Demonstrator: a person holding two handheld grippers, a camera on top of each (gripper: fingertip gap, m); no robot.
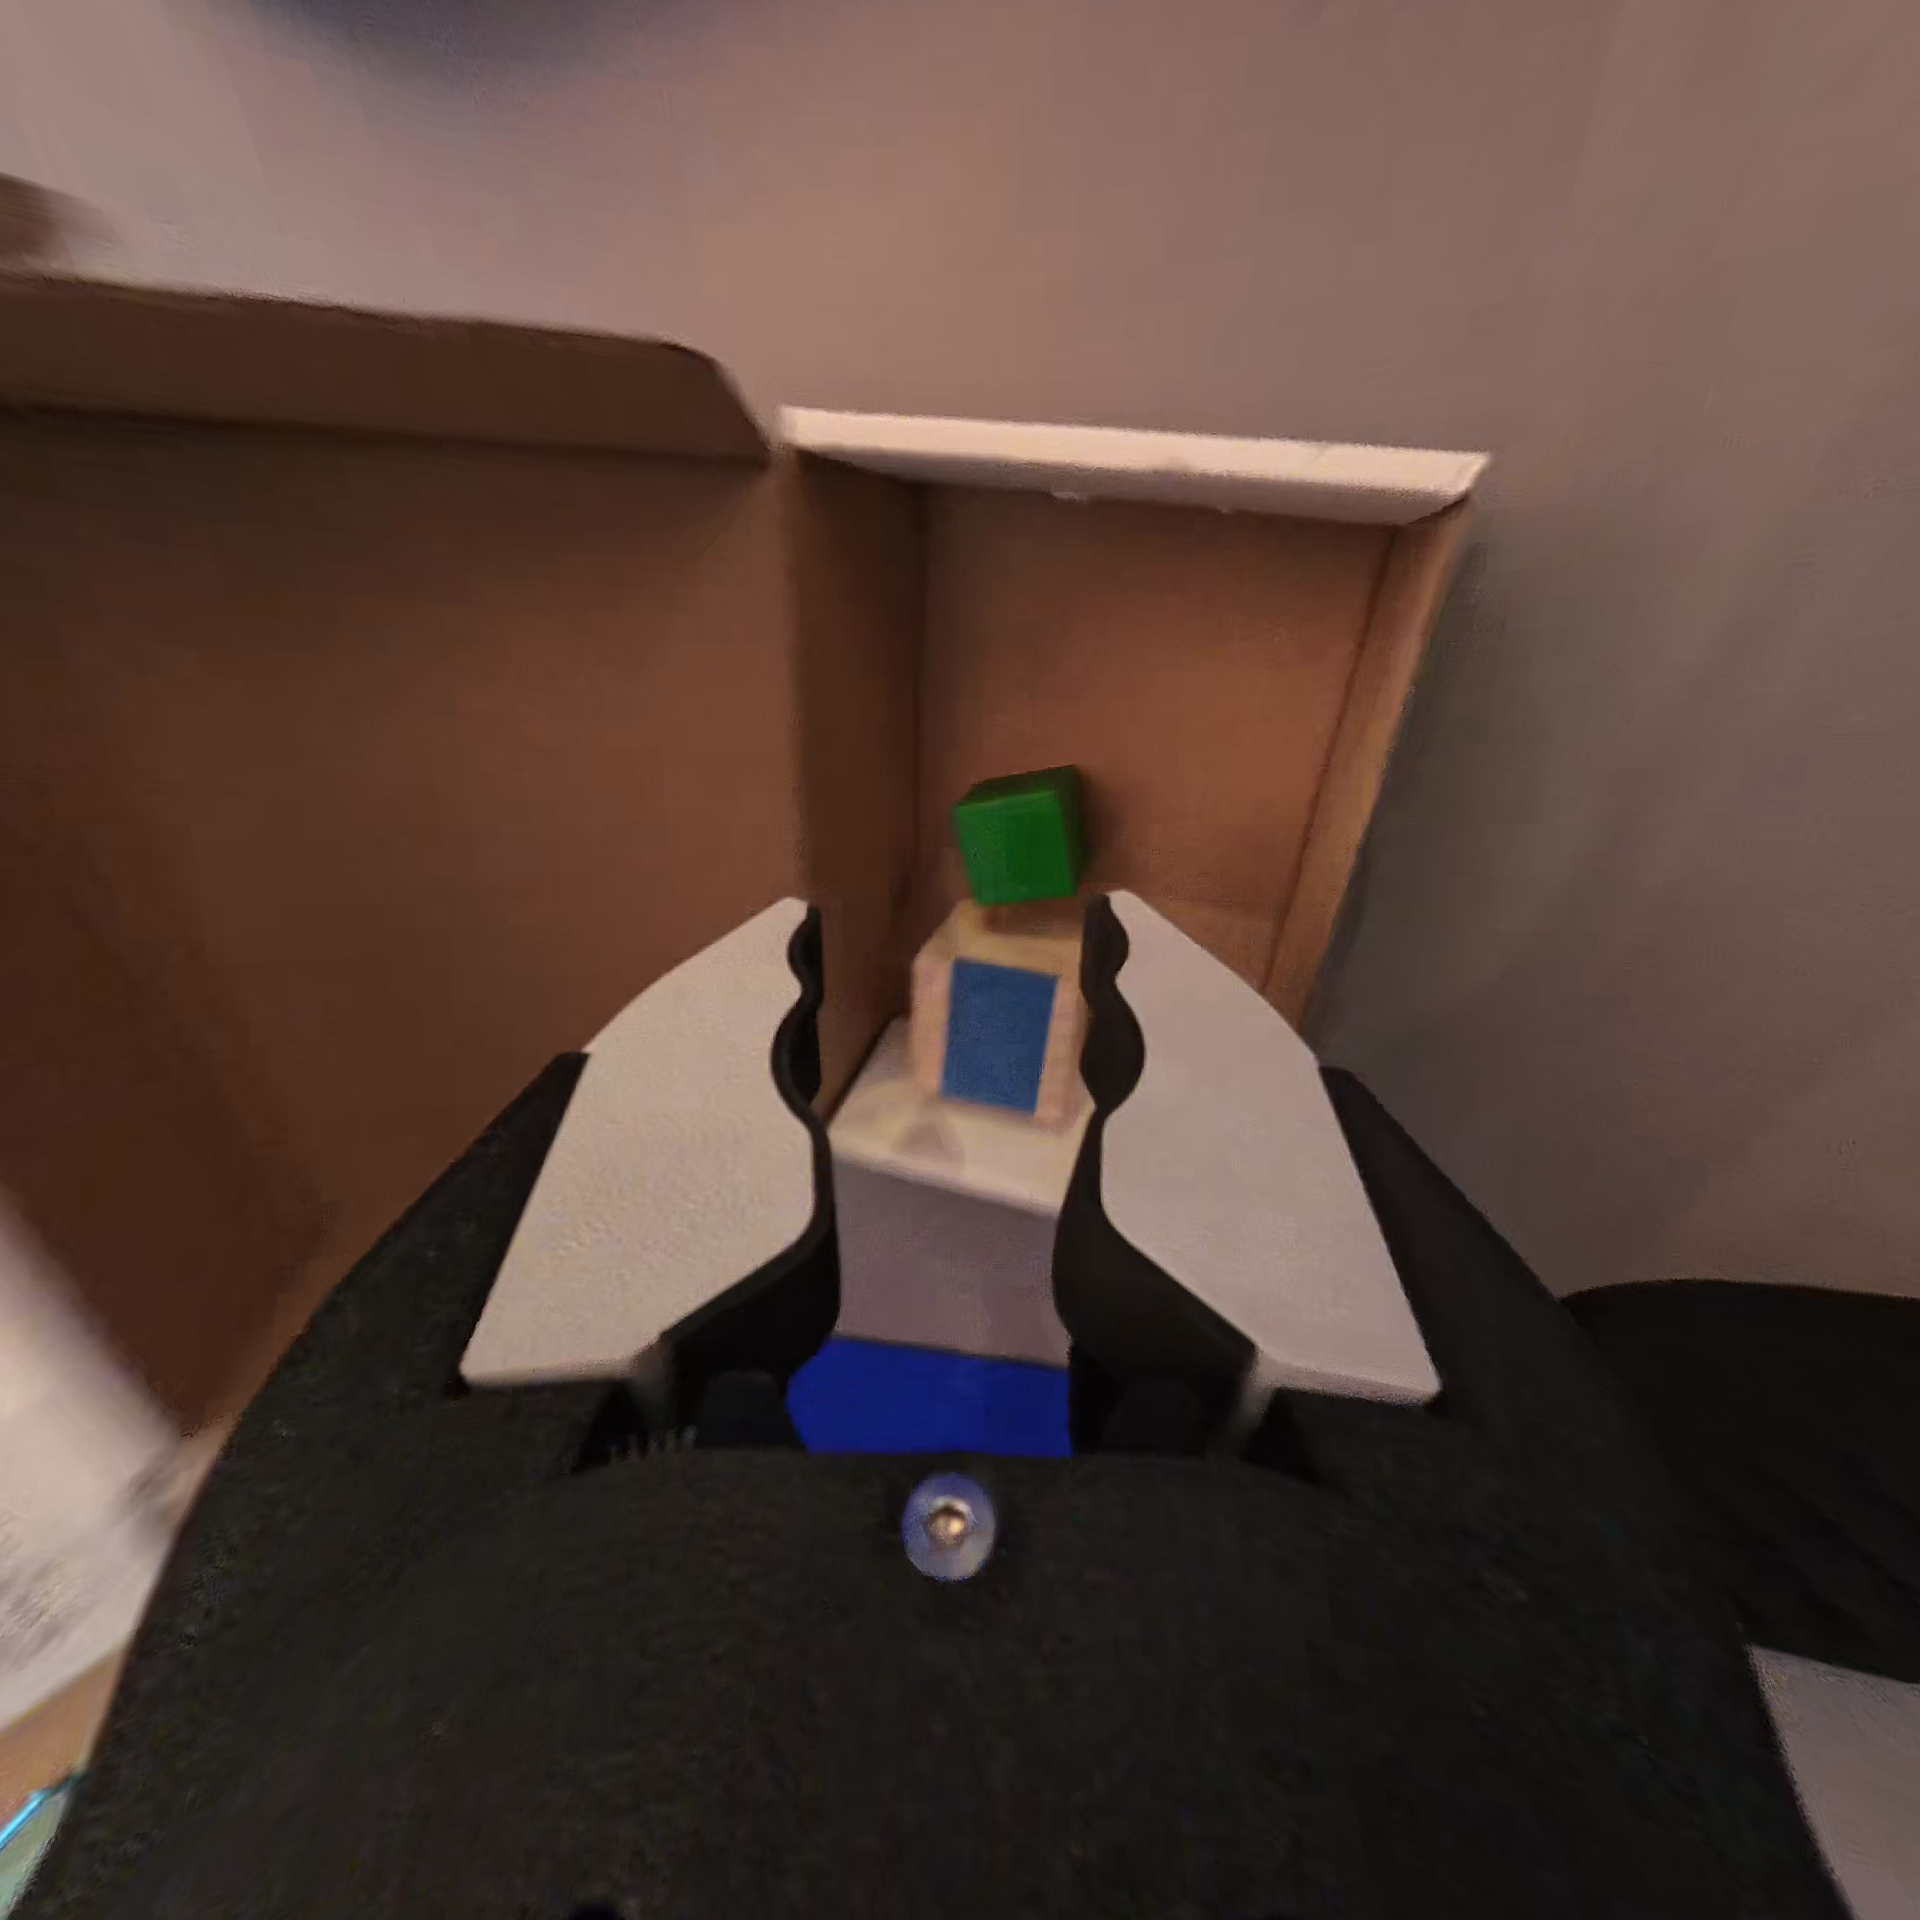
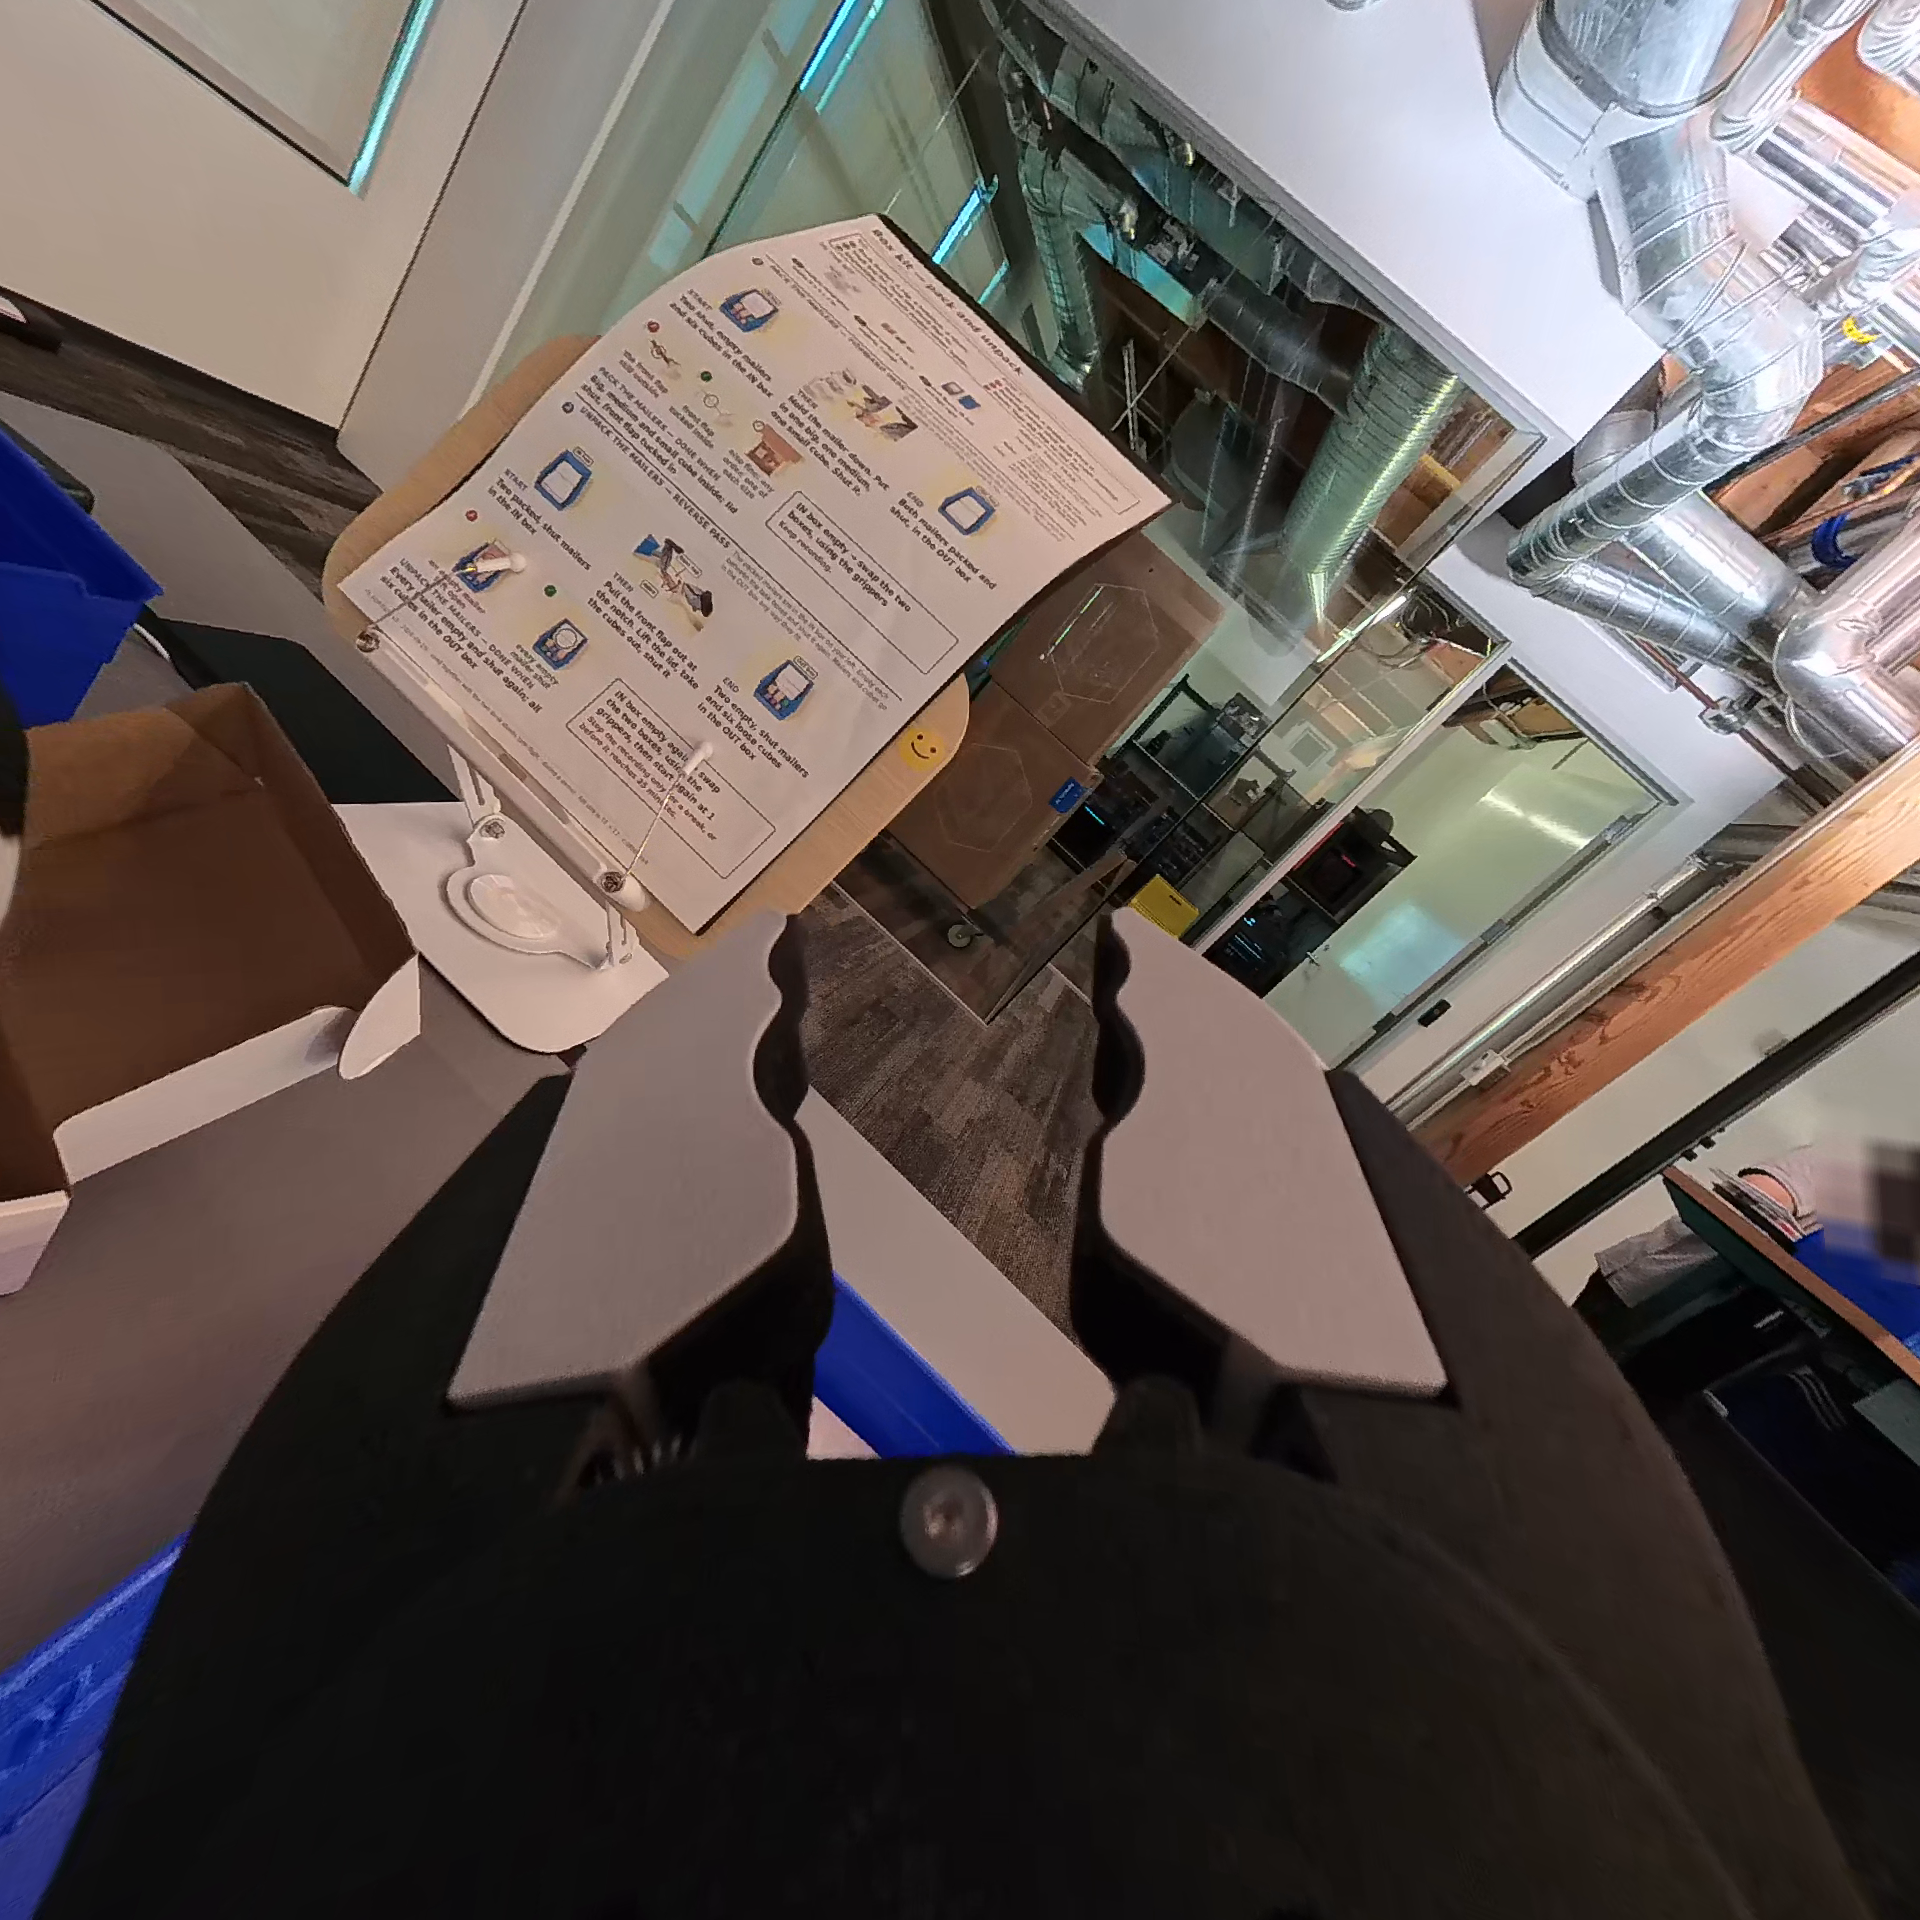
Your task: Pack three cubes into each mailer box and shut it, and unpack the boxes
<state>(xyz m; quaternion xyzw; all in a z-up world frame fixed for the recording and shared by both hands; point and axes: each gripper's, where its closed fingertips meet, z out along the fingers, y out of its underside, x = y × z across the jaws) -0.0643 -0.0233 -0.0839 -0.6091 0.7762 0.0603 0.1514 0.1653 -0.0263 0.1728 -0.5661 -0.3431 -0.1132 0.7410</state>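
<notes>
Left gripper (image 1: 951, 914): my fingers are spread apart and hold nothing; I point down into the open mailer box, and the picture is blurred.
Mailer box (image 1: 1143, 665): brown cardboard inside, white outside, with its lid flap thrown open to my left; it sits on the grey table (image 1: 1662, 831).
Green cube (image 1: 1020, 834): small, tilted on an edge, inside the box near its left wall, just beyond my fingertips.
Blue-faced cube (image 1: 997, 1037): pale body with a blue panel, between my two fingertips in the view and just below the green cube; I cannot tell whether the two touch, or whether my fingers touch it.
White cube (image 1: 940, 1195): the largest, low between my fingers, with the blue-faced cube resting on its top.
Blue bin (image 1: 925, 1397): a strip of it shows low in the gap between my fingers.
Right gripper (image 2: 948, 940): my fingers stand released, nothing between them; I am tilted and aimed off over the table edge toward the carpet.
Instruction sheet (image 2: 769, 561): a printed page propped on a wooden board on a white stand, ahead and left of my right fingertips.
Open box seen from the right (image 2: 197, 914): at the left edge, lid up, brown inside showing.
Blue bins (image 2: 62, 582): one at the far left, another beneath my right gripper.
</notes>
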